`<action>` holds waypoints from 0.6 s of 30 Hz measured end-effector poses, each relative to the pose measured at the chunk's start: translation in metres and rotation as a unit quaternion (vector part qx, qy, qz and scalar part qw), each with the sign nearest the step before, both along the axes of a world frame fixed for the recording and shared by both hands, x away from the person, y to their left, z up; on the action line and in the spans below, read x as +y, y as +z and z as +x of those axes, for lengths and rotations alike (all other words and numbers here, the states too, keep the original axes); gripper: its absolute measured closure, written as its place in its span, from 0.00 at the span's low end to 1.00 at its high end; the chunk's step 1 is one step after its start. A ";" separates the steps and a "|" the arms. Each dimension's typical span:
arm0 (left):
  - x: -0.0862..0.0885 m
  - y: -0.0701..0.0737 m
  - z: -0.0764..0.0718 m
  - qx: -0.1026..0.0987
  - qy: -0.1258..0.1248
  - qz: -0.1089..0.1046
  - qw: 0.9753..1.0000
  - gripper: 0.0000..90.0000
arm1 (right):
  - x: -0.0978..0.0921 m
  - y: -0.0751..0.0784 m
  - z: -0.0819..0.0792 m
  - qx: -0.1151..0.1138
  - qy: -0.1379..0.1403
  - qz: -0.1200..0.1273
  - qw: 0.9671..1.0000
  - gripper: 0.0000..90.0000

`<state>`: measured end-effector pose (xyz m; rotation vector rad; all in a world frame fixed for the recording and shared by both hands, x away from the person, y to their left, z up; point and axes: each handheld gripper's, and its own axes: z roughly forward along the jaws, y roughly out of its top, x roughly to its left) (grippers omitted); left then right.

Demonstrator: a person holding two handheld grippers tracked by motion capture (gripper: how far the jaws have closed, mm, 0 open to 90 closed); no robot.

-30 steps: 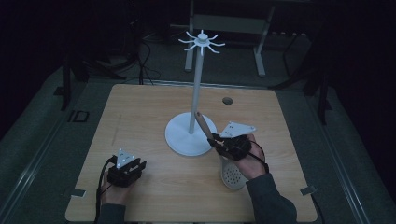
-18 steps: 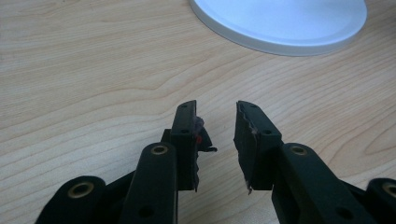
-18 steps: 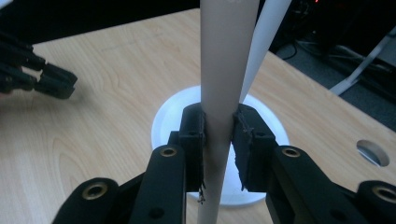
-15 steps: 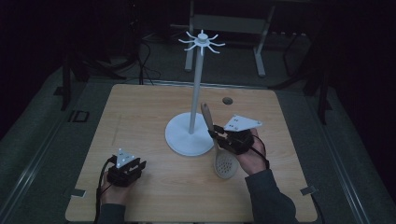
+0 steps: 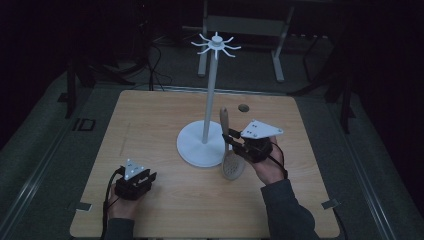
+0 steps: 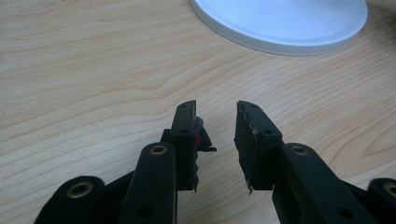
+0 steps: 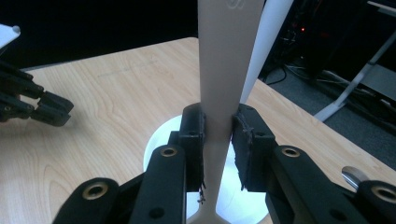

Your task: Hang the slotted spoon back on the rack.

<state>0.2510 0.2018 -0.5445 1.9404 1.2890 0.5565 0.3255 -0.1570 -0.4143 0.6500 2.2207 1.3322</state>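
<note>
A slotted spoon (image 5: 231, 150) is held by its handle between the closed jaws of the right gripper (image 5: 235, 142), handle upward, just right of the white stand (image 5: 209, 95) and its round base (image 6: 280, 23). The left gripper (image 5: 134, 181) is rested at the near left of the table (image 5: 150, 120), its jaws narrowly parted and empty. Should the smooth handle slide in the pads, the spoon could twist or be knocked against the pole.
</note>
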 end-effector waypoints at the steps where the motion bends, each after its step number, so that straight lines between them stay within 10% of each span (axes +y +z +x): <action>1: 0.000 0.000 0.000 0.000 0.000 0.000 1.000 0.77 | 0.000 0.000 0.000 -0.001 -0.001 0.000 1.000 0.83; 18: 0.001 0.001 0.000 -0.003 0.002 0.000 1.000 0.77 | -0.003 0.011 0.006 -0.010 -0.026 0.025 0.999 0.83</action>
